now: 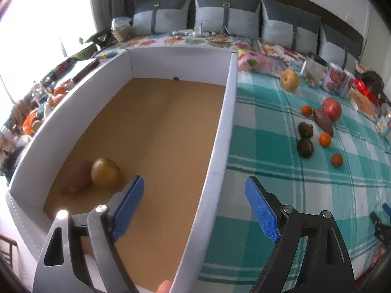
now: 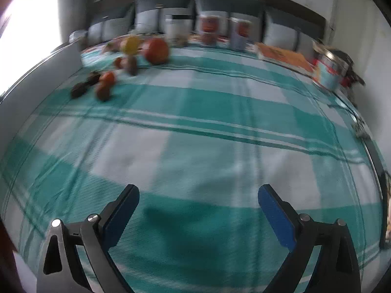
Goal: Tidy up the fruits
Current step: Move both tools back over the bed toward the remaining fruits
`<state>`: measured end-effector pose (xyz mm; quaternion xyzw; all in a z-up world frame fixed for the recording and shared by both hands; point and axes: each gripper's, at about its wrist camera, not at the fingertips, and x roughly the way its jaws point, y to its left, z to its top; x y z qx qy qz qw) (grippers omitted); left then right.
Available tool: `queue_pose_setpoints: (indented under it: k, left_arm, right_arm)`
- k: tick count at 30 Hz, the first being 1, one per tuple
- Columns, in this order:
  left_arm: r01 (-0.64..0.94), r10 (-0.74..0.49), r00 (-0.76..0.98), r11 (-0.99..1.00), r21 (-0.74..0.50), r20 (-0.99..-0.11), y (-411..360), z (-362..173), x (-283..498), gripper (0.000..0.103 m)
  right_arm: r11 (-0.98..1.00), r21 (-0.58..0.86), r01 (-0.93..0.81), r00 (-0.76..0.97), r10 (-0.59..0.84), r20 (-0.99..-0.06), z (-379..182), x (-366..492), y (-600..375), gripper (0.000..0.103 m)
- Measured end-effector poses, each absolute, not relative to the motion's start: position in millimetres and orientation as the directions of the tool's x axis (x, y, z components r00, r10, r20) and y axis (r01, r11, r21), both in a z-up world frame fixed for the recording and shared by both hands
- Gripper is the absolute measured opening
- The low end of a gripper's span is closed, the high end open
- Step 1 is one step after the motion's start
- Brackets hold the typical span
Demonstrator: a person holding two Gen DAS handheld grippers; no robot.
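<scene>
A white-walled cardboard box (image 1: 221, 131) lies on the checked cloth. Inside it at the near left lie a brownish-green pear (image 1: 105, 172) and a sweet potato (image 1: 74, 177). My left gripper (image 1: 194, 188) is open and empty, astride the box's right wall. On the cloth to the right lie a yellow pear (image 1: 290, 79), a red apple (image 1: 331, 109), a sweet potato (image 1: 323, 121), small oranges (image 1: 325, 139) and two dark fruits (image 1: 305, 147). My right gripper (image 2: 198, 194) is open and empty low over bare cloth. The fruit cluster (image 2: 156, 50) is blurred at its far left.
Printed cans (image 1: 338, 80) and a jar (image 1: 314, 69) stand beyond the fruits. Grey cushions (image 1: 227, 14) line the headboard. Clutter sits left of the box. The right wrist view shows a book (image 2: 284, 57) and a tin (image 2: 332, 70) at the far right.
</scene>
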<state>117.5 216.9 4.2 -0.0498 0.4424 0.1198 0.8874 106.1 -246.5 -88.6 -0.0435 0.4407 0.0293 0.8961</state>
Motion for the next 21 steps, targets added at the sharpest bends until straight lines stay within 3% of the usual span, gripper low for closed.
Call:
queue_pose_setpoints:
  k: [10,13,18,21]
  left_arm:
    - [-0.263,0.233,0.572,0.96,0.094,-0.786,193.1,-3.0,110.6,0.086]
    - [-0.249,0.209,0.608,0.966,0.066,-0.766,192.7,3.0,108.2,0.086]
    - [-0.37,0.371,0.748,0.921,0.118,-0.55,181.0,42.7,71.9,0.087]
    - [-0.362,0.36,0.83,0.929,0.079,-0.426,163.1,62.4,49.3,0.093]
  right_arm:
    - [0.999,-0.007,-0.053,0.568,0.025,-0.822,-100.0,117.2,-259.9,0.103]
    - [0.999,-0.014,-0.052,0.569,0.018,-0.822,-100.7,116.2,-257.4,0.103]
    - [0.999,-0.015,-0.052,0.569,0.017,-0.822,-100.7,116.1,-255.6,0.103]
    - [0.999,-0.016,-0.052,0.569,0.016,-0.822,-100.7,116.1,-255.5,0.103]
